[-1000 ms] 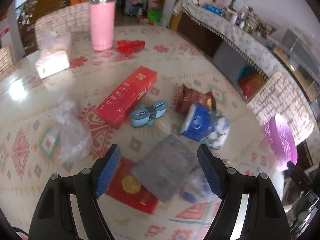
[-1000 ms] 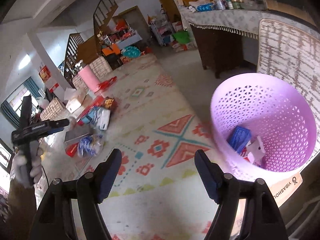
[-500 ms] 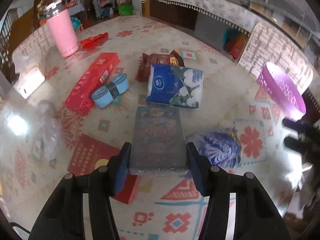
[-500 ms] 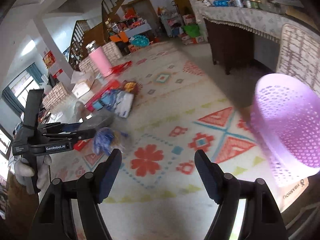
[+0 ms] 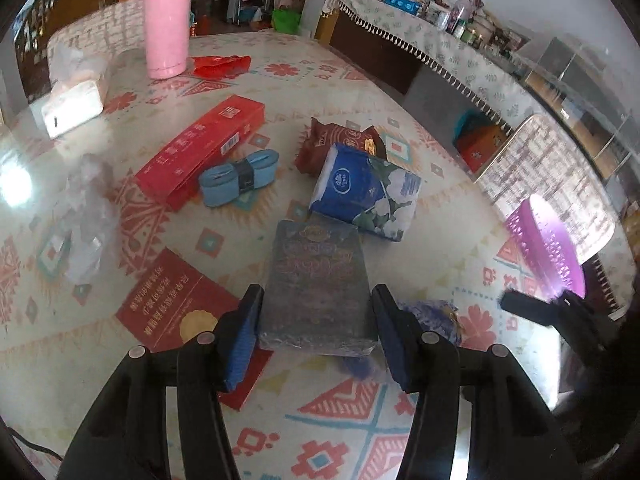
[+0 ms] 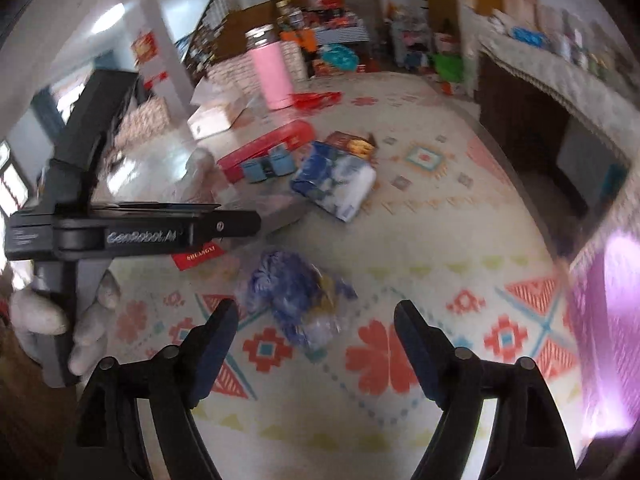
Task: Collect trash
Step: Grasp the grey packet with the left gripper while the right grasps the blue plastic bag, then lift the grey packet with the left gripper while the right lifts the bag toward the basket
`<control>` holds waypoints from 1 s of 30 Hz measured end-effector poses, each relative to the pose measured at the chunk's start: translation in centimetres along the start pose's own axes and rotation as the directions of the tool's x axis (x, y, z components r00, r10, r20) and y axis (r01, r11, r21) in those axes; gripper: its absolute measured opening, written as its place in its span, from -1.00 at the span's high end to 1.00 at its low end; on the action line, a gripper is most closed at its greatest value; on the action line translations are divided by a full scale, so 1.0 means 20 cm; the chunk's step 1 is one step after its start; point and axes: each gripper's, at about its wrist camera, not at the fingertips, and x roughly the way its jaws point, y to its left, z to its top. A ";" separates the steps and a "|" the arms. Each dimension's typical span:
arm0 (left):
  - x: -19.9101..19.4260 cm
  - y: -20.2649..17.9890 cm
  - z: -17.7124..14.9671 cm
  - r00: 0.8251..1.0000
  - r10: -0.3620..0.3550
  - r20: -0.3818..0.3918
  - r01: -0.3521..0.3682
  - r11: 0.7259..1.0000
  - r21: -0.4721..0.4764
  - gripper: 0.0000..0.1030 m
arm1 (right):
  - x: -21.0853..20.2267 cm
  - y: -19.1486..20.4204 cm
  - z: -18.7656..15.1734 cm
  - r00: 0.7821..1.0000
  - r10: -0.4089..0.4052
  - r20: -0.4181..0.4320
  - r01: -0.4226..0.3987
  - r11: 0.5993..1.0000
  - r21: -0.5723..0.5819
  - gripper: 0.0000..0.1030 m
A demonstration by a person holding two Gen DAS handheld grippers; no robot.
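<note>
- Pads of the left gripper press both long sides of a dark grey packet in the left wrist view; the jaws have closed onto it within the last second.
- The packet is flat and foil-like with a faint pattern, its far end touching a blue tissue pack; it overlaps a red envelope on the left.
- A crumpled blue wrapper sits just right of the packet, half hidden by the right pad.
- The pink basket stands at the far right, overexposed.
- Right wrist view: the right gripper is wide, jaws just opening further, nothing between the pads.
- The same blue wrapper lies on the patterned table just beyond the fingertips, blurred.
- The left gripper crosses at left, a gloved hand on its handle.
</note>
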 end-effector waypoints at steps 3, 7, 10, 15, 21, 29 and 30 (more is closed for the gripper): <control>-0.05 0.10 0.00 0.998 -0.053 0.027 0.054 0.996 -0.064 -0.05 | 0.08 0.05 0.05 1.000 -0.008 -0.017 0.007 0.996 -0.086 -0.69; -0.14 0.18 0.02 0.992 -0.097 0.087 0.106 0.989 -0.103 -0.05 | 0.20 0.12 0.09 0.999 0.003 -0.040 -0.009 0.987 -0.163 -0.69; -0.20 0.20 0.02 0.988 -0.096 0.121 0.110 0.988 -0.110 -0.05 | 0.29 0.16 0.09 0.998 -0.004 -0.066 -0.008 0.982 -0.191 -0.69; -0.22 0.20 0.02 0.987 -0.062 0.146 0.077 0.992 -0.100 -0.05 | 0.35 0.19 0.08 0.996 -0.023 -0.089 0.005 0.980 -0.198 -0.46; -0.23 0.17 0.01 0.983 0.012 0.184 0.001 0.997 -0.072 -0.04 | 0.30 0.20 0.04 0.997 -0.018 -0.071 0.007 0.989 -0.148 0.06; -0.22 0.13 0.00 0.984 0.011 0.177 -0.008 1.000 -0.020 -0.05 | 0.05 0.08 -0.05 1.000 -0.022 0.009 0.023 0.999 -0.035 0.06; -0.21 0.12 0.00 0.984 0.006 0.175 -0.004 1.000 -0.012 -0.06 | 0.03 0.07 -0.06 1.000 -0.026 0.014 0.026 0.999 -0.026 0.06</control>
